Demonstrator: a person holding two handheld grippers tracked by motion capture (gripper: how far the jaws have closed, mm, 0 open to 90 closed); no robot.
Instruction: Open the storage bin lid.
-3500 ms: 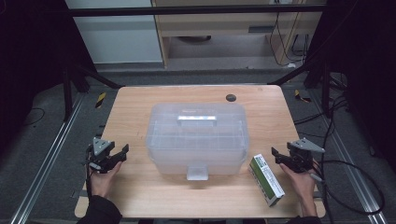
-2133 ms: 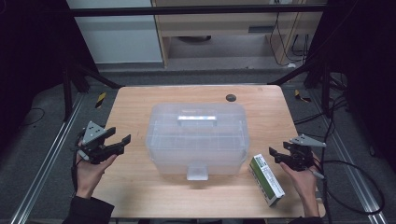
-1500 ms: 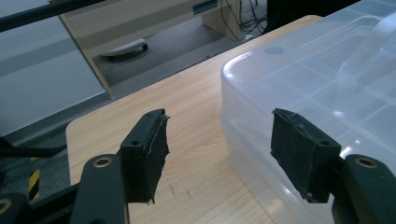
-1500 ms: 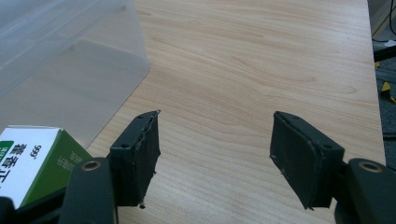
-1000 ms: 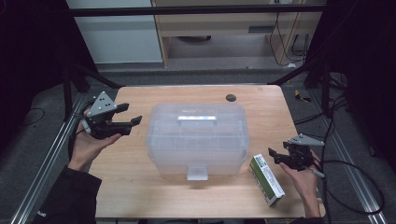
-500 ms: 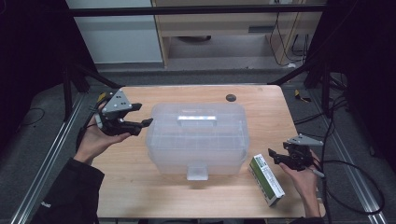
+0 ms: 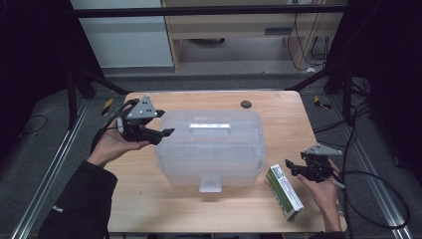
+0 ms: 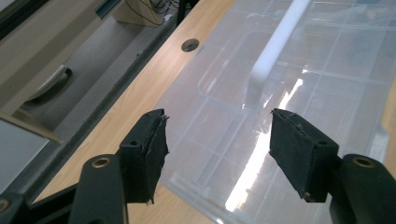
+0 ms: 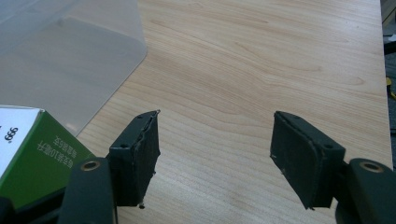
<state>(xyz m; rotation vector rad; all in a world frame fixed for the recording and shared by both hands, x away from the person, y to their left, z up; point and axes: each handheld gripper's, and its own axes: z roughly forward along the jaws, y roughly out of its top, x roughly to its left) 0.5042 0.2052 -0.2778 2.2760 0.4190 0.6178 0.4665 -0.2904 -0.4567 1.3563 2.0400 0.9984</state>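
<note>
- I have the left gripper [image 7: 160,124] left of centre in the high view, at the upper left corner of the bin [image 7: 209,149]; jaws wide apart, holding nothing.
- In the left gripper view the bin lid [image 8: 299,93] lies beyond the jaws, its white handle [image 8: 275,46] at upper centre.
- I have the right gripper [image 7: 297,167] at lower right in the high view, jaws wide apart, empty.
- The green box [image 7: 283,191] lies flat just left of it, near the bin's lower right corner; whether box and bin touch, I cannot tell.
- The bin sits mid-table [image 7: 278,107].

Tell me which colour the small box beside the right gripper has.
Green and white; the box shows best in the high view.
</note>
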